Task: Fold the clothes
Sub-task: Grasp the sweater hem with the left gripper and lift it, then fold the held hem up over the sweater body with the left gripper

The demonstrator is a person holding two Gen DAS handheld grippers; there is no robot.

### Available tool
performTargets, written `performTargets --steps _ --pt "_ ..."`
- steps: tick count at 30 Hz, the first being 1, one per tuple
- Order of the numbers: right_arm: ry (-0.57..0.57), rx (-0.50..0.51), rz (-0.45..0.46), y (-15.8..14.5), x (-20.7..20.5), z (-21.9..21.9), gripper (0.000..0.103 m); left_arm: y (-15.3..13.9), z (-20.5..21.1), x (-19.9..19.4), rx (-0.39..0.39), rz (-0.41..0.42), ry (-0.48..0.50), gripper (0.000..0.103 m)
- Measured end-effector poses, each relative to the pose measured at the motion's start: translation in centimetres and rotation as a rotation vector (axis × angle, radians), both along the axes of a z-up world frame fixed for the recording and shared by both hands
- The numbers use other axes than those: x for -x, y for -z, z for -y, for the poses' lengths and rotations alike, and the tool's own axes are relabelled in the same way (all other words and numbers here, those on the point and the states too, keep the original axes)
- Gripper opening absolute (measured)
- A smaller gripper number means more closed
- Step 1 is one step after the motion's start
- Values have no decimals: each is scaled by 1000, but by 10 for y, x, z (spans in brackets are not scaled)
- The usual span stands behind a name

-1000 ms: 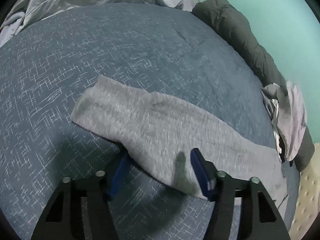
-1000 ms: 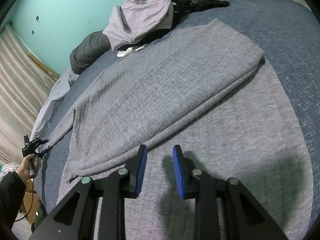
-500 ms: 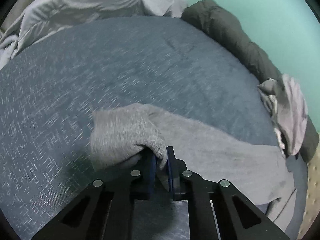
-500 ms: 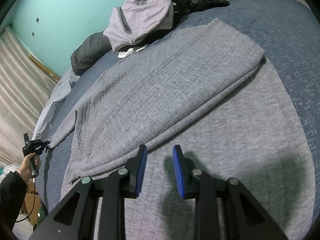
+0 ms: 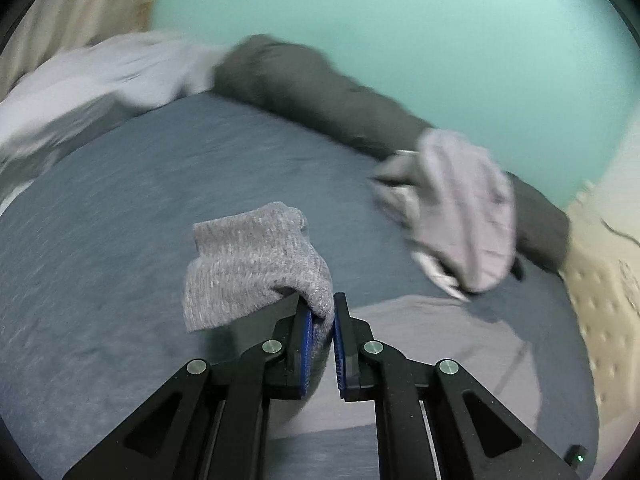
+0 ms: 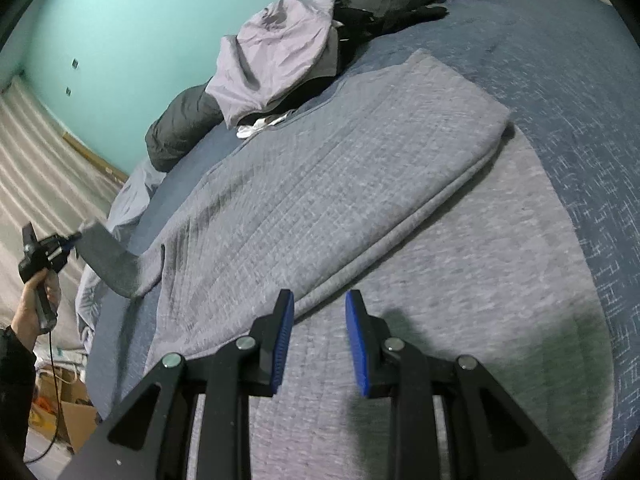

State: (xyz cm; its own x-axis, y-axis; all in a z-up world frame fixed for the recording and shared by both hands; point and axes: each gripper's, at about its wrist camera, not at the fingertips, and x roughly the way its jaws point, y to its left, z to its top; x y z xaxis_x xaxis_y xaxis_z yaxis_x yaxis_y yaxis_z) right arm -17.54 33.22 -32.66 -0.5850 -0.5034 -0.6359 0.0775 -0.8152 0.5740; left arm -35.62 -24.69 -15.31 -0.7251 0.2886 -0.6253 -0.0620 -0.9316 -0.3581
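A grey knit sweater (image 6: 340, 168) lies spread on the blue bedspread (image 6: 580, 80), its right side folded over the body. My left gripper (image 5: 320, 308) is shut on the cuff of the sleeve (image 5: 248, 268) and holds it lifted off the bed. The right wrist view shows that same sleeve (image 6: 108, 256) stretched up to the left gripper (image 6: 74, 236), held in a person's hand (image 6: 36, 304). My right gripper (image 6: 320, 304) stands open low over the sweater's near part, beside the folded edge. Nothing is between its fingers.
A lilac garment (image 6: 276, 52) is piled on a dark duvet (image 6: 180, 128) along the bed's far side by the turquoise wall. A pale sheet (image 5: 100, 76) is bunched at the far left. A cream headboard (image 5: 600, 280) is at the right, and a cardboard box (image 6: 68, 412) on the floor.
My left gripper closed on the sleeve's cuff and lifted it up off the bed, swinging toward the sweater's body. The right gripper stayed still.
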Motion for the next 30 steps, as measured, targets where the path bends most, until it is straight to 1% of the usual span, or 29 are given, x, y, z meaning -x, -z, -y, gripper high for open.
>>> performTargets --steps 5,8,10,13,16,17,20,21,23,25,27,28,30 --pt "24 6 -19 -6 -1 -11 26 -34 -102 2 22 -58 166 9" --pt "43 21 -21 -7 -2 -20 26 -48 -174 -9 30 -87 291 9" --pt "53 32 -24 -8 -1 -26 26 -49 -215 -20 45 -93 362 9" --pt "74 47 -26 -9 -2 -35 27 -41 -276 -42 57 -91 479 9" --pt "92 63 -21 -8 -4 -44 27 -17 -334 -68 97 -78 592 9" --pt "97 68 -18 -8 -4 -47 27 -5 -350 -77 117 -64 627 9" --pt "109 88 -9 -7 -5 -55 27 43 -398 -109 218 -7 736 9" --pt "117 96 -7 -7 -5 -58 27 58 -408 -117 246 10 762 9" --pt "129 109 -3 -6 -4 -63 27 84 -423 -134 309 33 809 9" --pt "140 120 3 -4 -4 -68 31 112 -433 -150 367 68 851 9" --pt "148 132 13 -1 -2 -70 34 127 -435 -160 405 92 876 10" --pt "149 136 17 0 -2 -71 34 134 -436 -164 419 99 887 11" --pt "145 144 26 3 0 -70 34 141 -435 -169 433 106 903 20"
